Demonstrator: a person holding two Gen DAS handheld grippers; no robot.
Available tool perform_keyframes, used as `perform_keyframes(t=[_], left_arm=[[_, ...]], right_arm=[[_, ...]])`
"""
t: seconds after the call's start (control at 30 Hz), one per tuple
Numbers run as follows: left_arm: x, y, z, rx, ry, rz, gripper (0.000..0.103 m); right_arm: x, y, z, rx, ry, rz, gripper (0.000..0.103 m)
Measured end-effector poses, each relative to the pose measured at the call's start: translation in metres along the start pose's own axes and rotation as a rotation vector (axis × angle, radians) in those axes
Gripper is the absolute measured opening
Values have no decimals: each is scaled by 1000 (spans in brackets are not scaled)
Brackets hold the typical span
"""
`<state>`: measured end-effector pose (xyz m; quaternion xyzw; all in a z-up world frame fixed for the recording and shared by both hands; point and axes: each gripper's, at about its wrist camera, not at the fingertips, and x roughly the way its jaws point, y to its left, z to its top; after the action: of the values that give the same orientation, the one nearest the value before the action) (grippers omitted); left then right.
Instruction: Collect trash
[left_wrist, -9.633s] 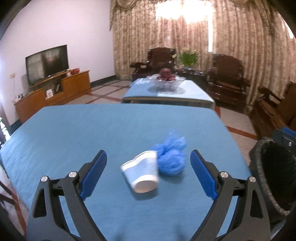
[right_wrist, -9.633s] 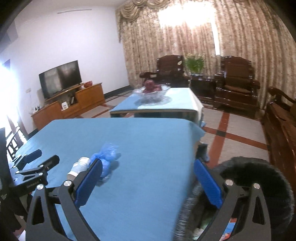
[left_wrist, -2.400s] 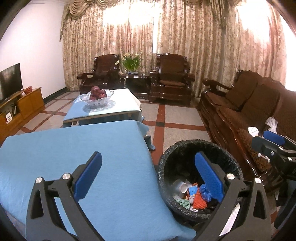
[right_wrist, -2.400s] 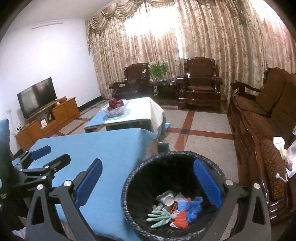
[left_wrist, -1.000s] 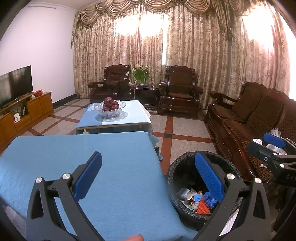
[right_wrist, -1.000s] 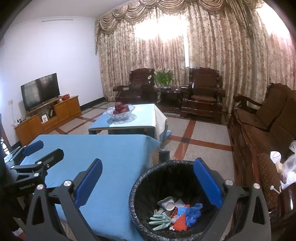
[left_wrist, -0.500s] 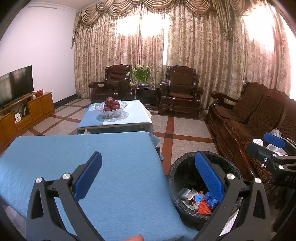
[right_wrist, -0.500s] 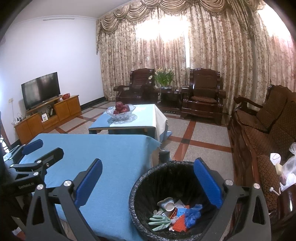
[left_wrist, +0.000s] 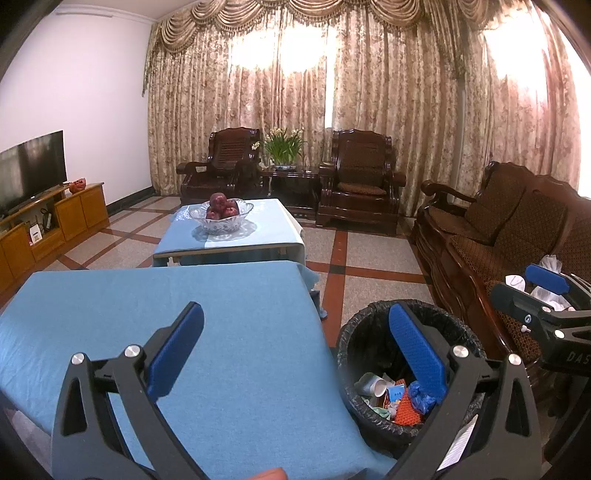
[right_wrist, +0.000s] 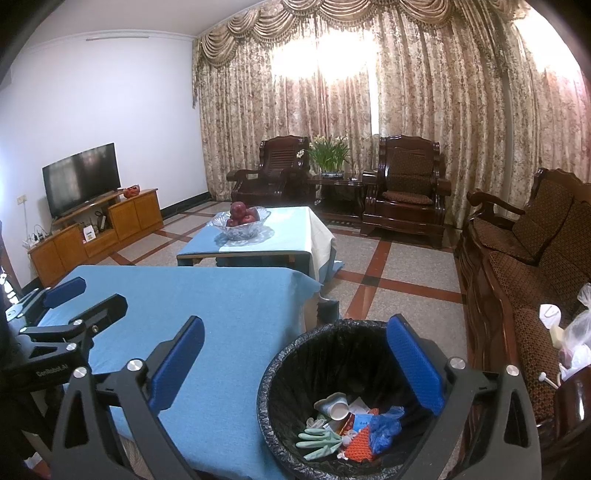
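1. Left gripper (left_wrist: 295, 339) is hovering over the table (left_wrist: 147, 302) at its right edge, fingers spread, gripping nothing.
2. Right gripper (right_wrist: 295, 354) is hanging over the trash bin (right_wrist: 280, 365), fingers spread too (empty).
3. Trash is lying inside the bin: paper cup (right_wrist: 338, 408), blue wad (right_wrist: 384, 430), green gloves (right_wrist: 317, 441).

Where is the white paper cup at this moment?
The white paper cup lies on its side inside the black-lined trash bin, right of the blue table, among a green glove and blue plastic.
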<state>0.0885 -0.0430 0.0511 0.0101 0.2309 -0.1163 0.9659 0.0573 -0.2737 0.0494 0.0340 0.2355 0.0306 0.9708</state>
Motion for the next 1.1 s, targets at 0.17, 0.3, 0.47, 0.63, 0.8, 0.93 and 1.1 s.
perform_keyframes(t=[0.17,0.3,0.47,0.63,0.8,0.93,1.1], left_arm=[[0,0,0,0,1,0,98],[0,0,1,1,0,1,98],[0,0,1,0,2,0,98],[0,0,2,1,1,0,98],[-1,0,2,1,3,0,98],[-1,1,2,0,3,1,98],[-2,2,-1,2,5,-1,98]], right_arm=[[0,0,1,-4,-1,3,97],[0,1,1,-3,-1,2,97],[1,1,0,-5,0,2,97],[1,1,0,-4,0,2,97],[1,2,1,-4,1,2,97],[1,2,0,-4,1,3,97],[1,2,0,-5,2,2,97]])
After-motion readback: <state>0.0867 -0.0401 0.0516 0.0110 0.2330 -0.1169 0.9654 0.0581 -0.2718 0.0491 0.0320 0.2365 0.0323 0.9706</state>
